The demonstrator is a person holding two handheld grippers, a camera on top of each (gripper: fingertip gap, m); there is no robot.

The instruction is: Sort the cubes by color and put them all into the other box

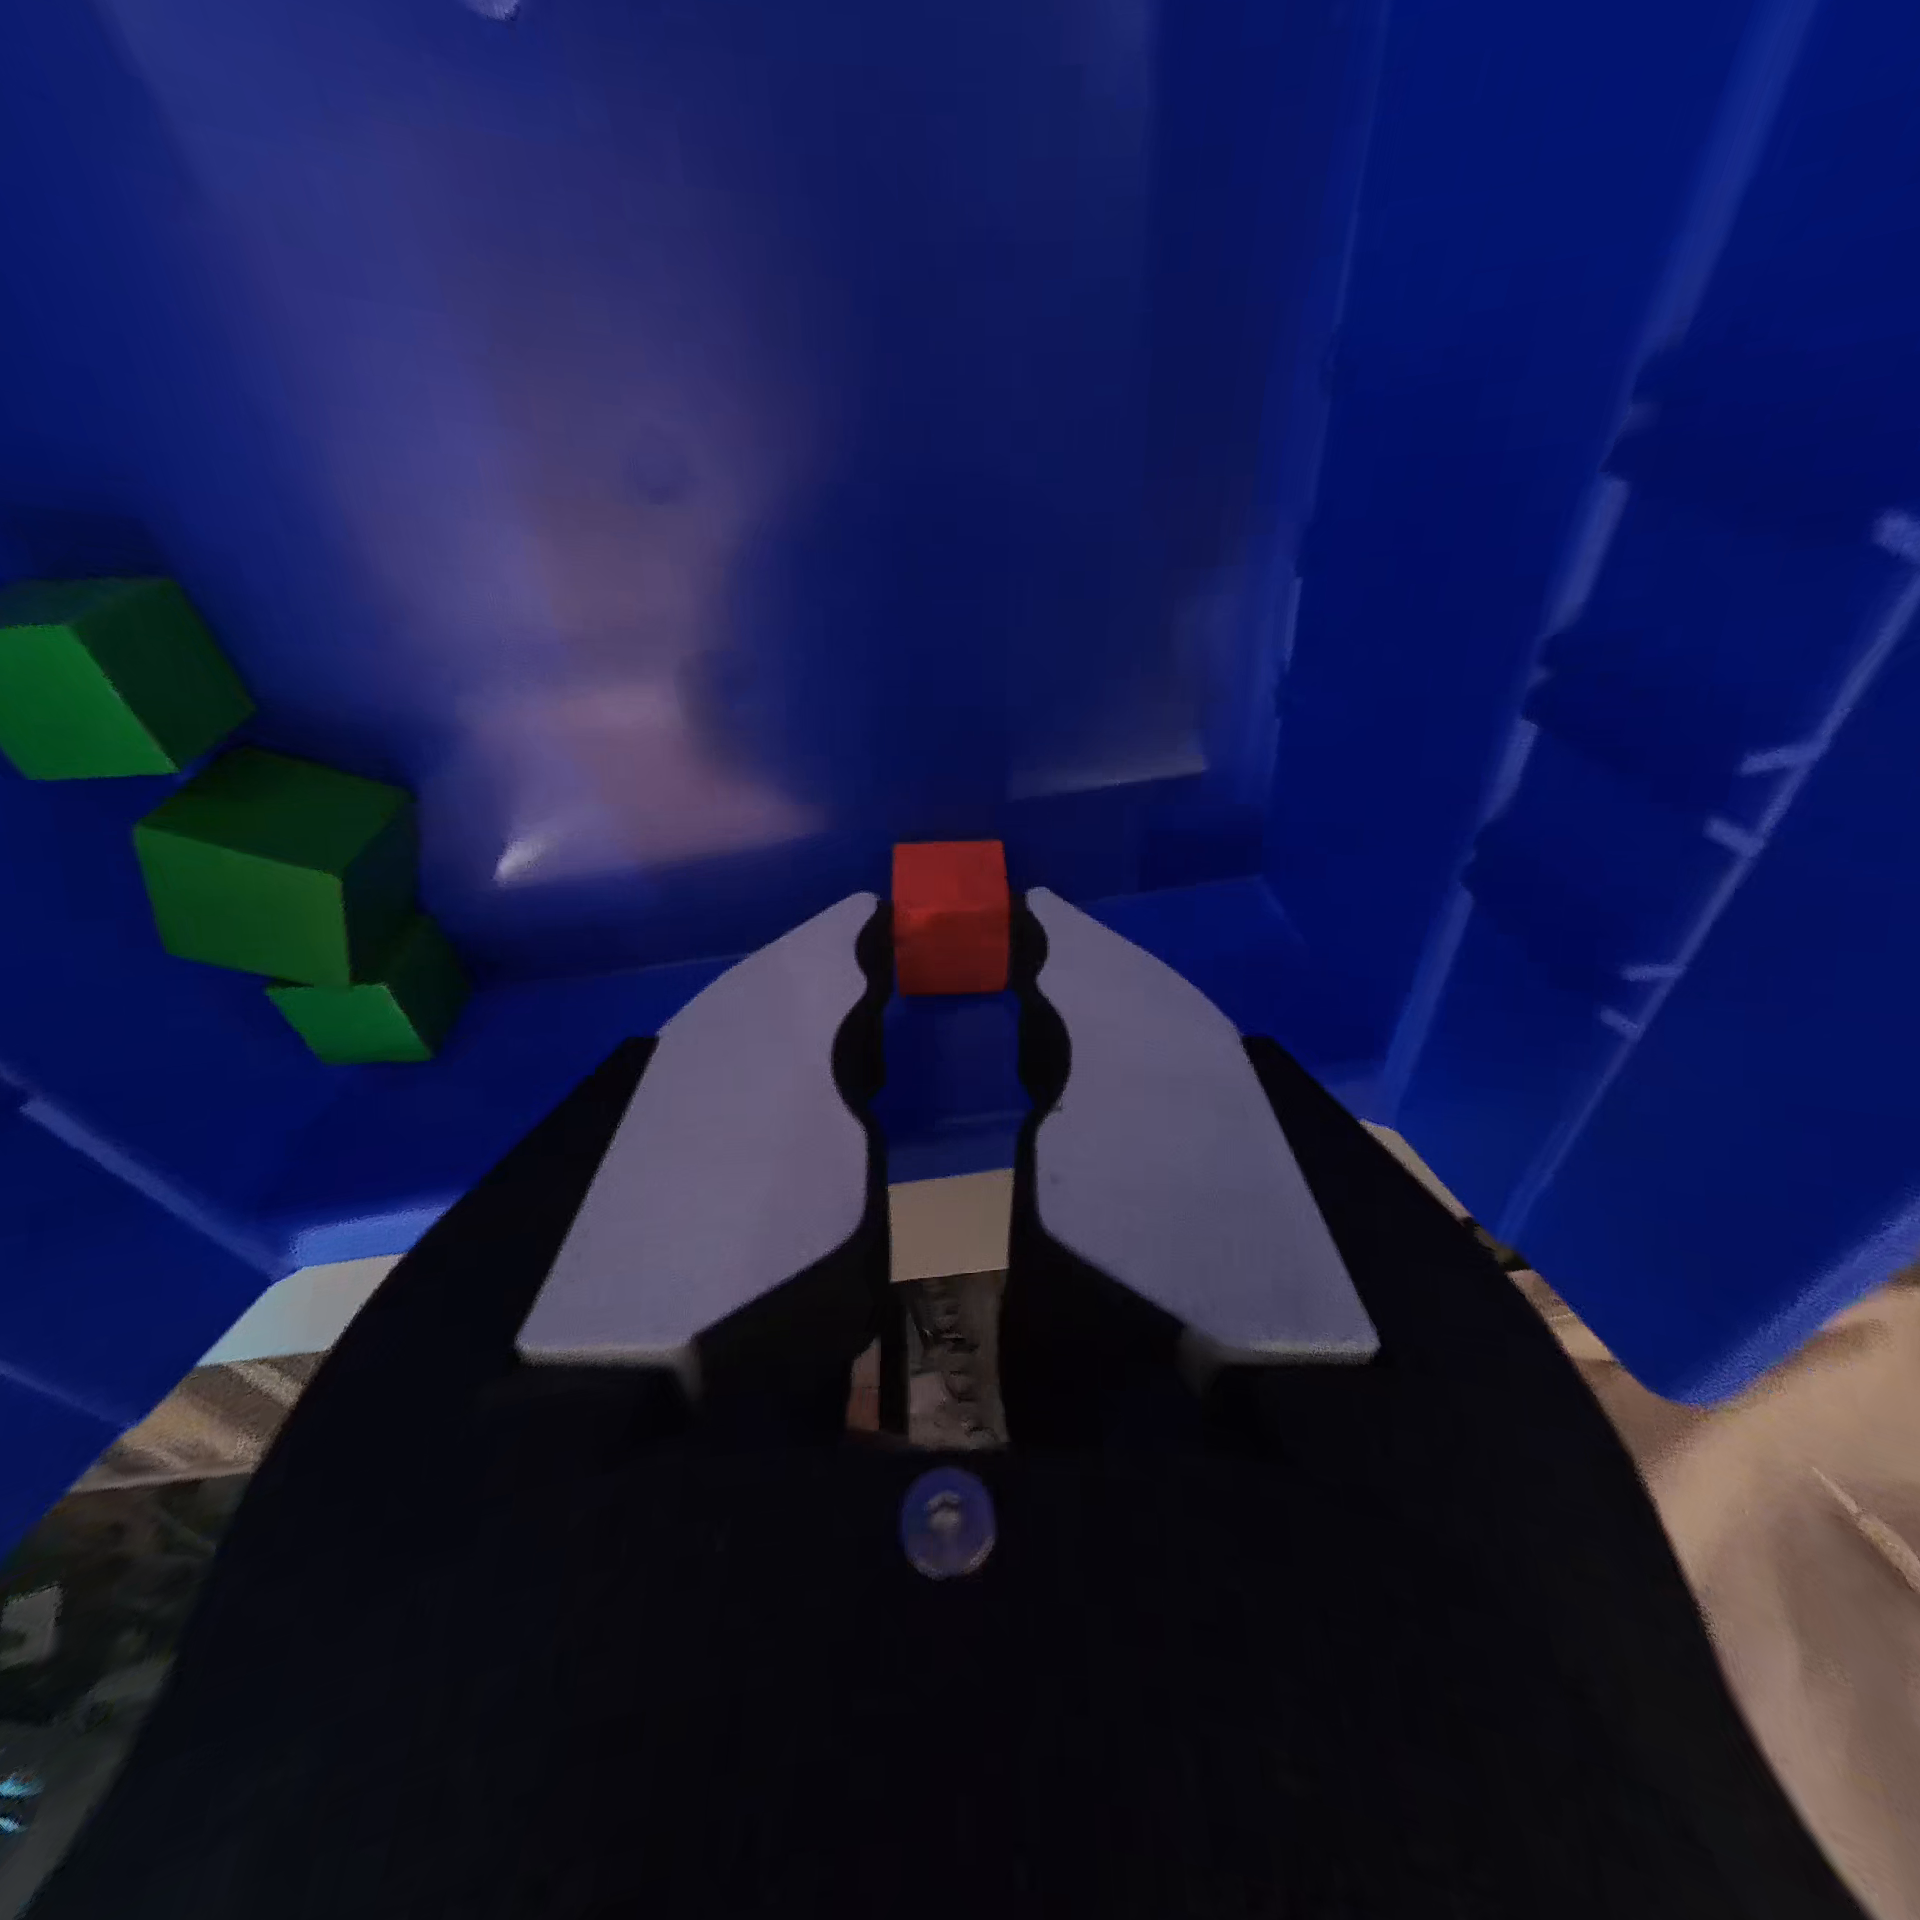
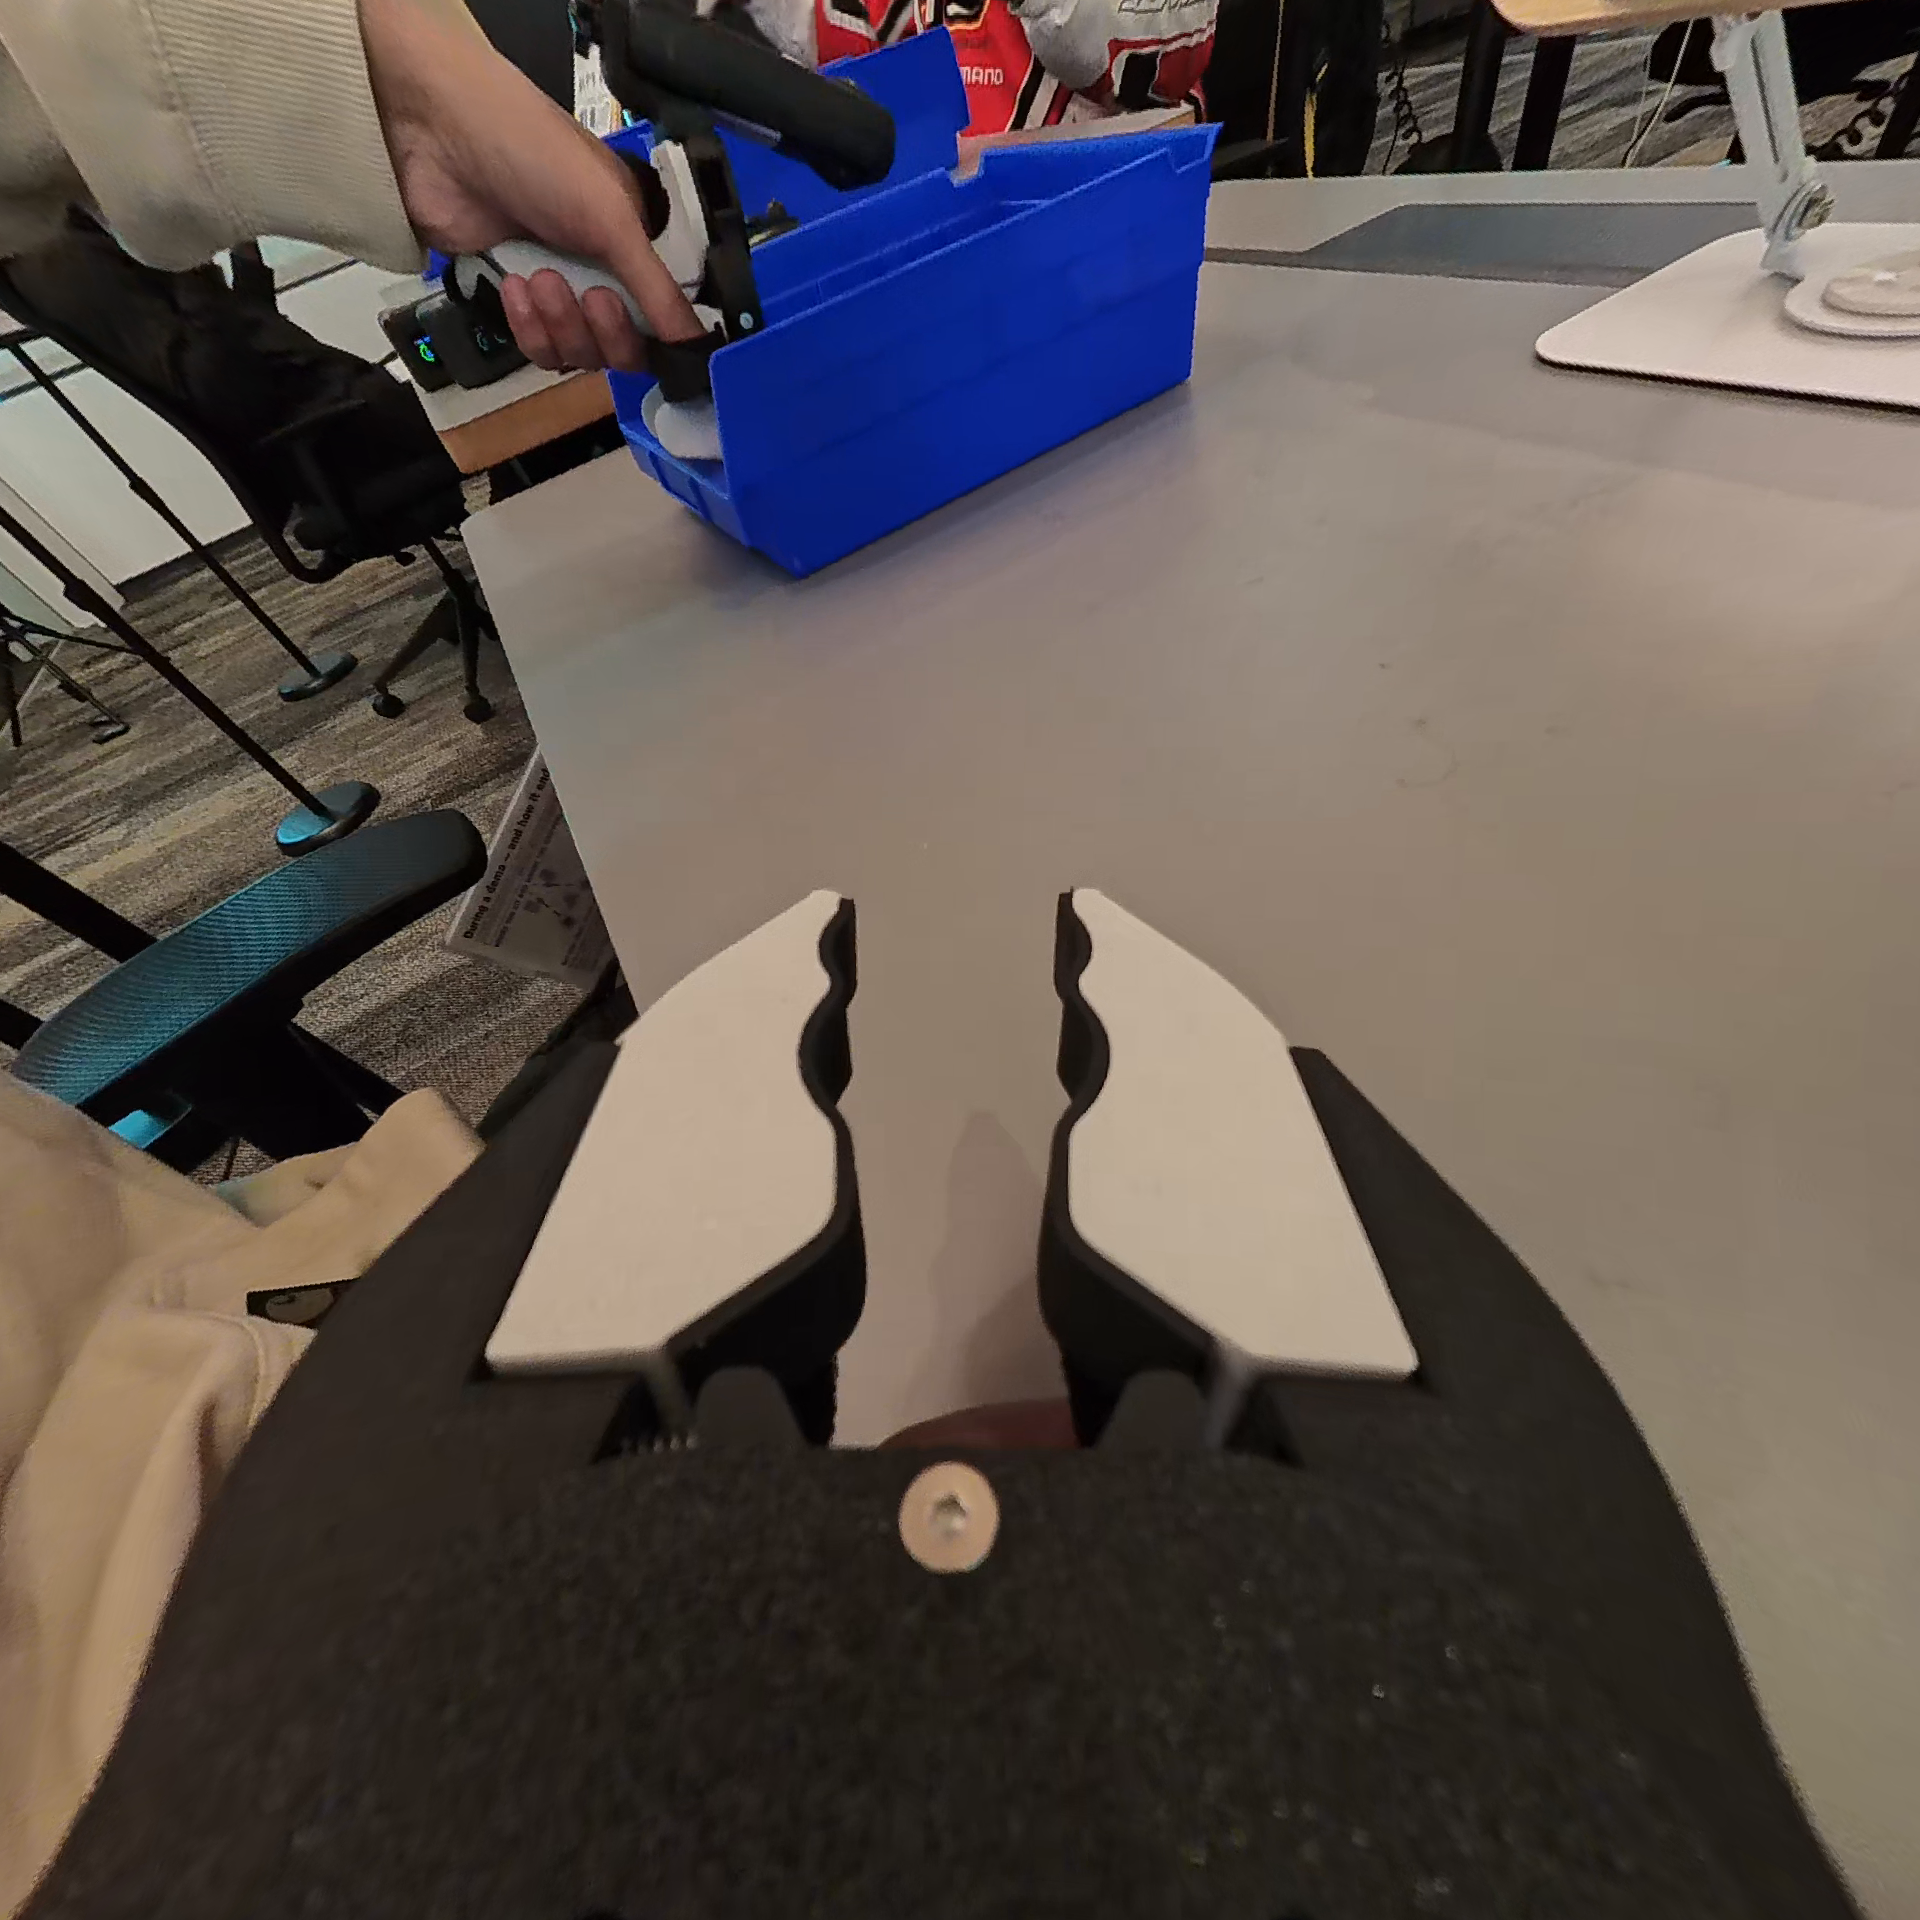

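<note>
We find the left gripper (image 1: 951, 914) inside the blue box (image 1: 1558, 520), its two fingertips closed on a small red cube (image 1: 950, 920). The cube sits square between the tips, one flat face toward the camera, top face level; being a cube, it shows no long axis. Its surface is matte and its edges are crisp. Whether it rests on the box floor or hangs clear of it, we cannot tell.

Three green cubes (image 1: 275, 868) lie clustered at the left of the box floor, touching one another and turned at differing angles. They look matte, with sharp corners. The box is smooth, glossy plastic with ribbed walls.

In the right wrist view we see the blue box (image 2: 966, 364) as a long, narrow bin on a grey table (image 2: 1351, 779), its long axis running away to the right. The left gripper (image 2: 681, 400) dips into its near end, held by a hand (image 2: 520, 223).

The right gripper (image 2: 956, 909) hovers over bare table well apart from the box, fingers spread wide and holding nothing. Its fingers carry flat pale plates with wavy black inner pads.
</note>
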